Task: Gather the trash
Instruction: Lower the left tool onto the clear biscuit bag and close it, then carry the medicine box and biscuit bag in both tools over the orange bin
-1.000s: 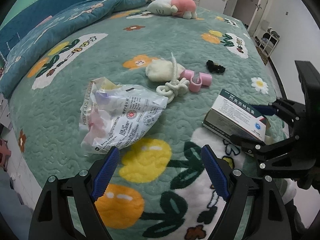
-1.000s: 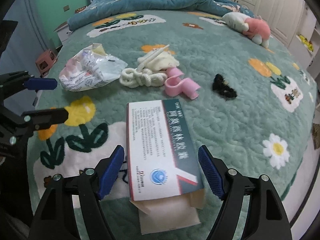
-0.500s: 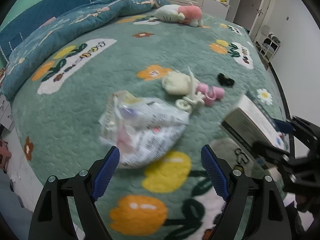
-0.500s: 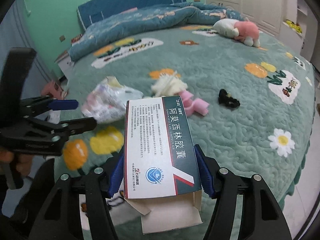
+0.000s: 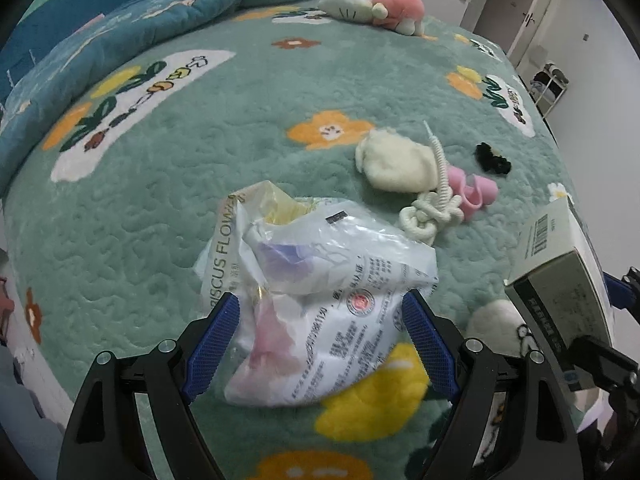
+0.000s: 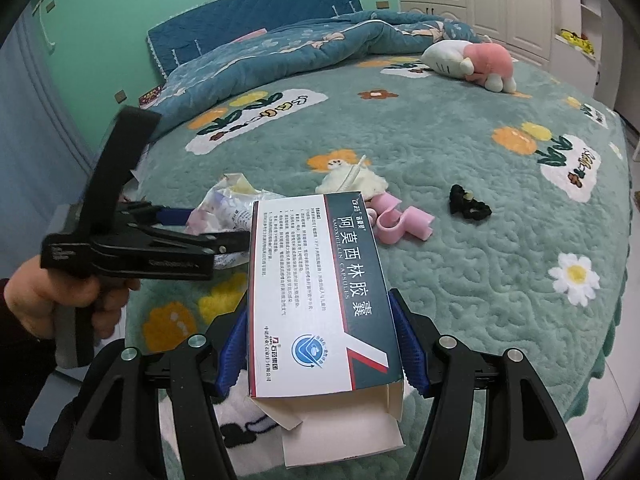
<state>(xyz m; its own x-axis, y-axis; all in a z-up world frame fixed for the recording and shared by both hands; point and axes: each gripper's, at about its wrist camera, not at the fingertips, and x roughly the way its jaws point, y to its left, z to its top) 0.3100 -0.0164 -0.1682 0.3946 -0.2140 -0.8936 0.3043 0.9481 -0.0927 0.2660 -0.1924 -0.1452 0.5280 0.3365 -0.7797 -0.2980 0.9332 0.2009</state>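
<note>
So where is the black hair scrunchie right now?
The black scrunchie lies on the green bedspread, just right of the pink clips in the right wrist view, apart from them and touched by neither tongs.

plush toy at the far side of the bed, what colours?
White and pink plush toy; right wrist view shows it best.

A green flowered blanket [image 5: 168,184] covers the bed. A pink-and-white plush toy [image 5: 372,6] lies near the far edge, beside a rumpled blue quilt [image 5: 132,36]. Toward the middle lie a cream knitted piece [image 5: 394,162], a knotted white cord [image 5: 430,216], pink hair rollers [image 6: 394,222] and a black scrunchie [image 6: 468,206], apart from the rest.
</note>
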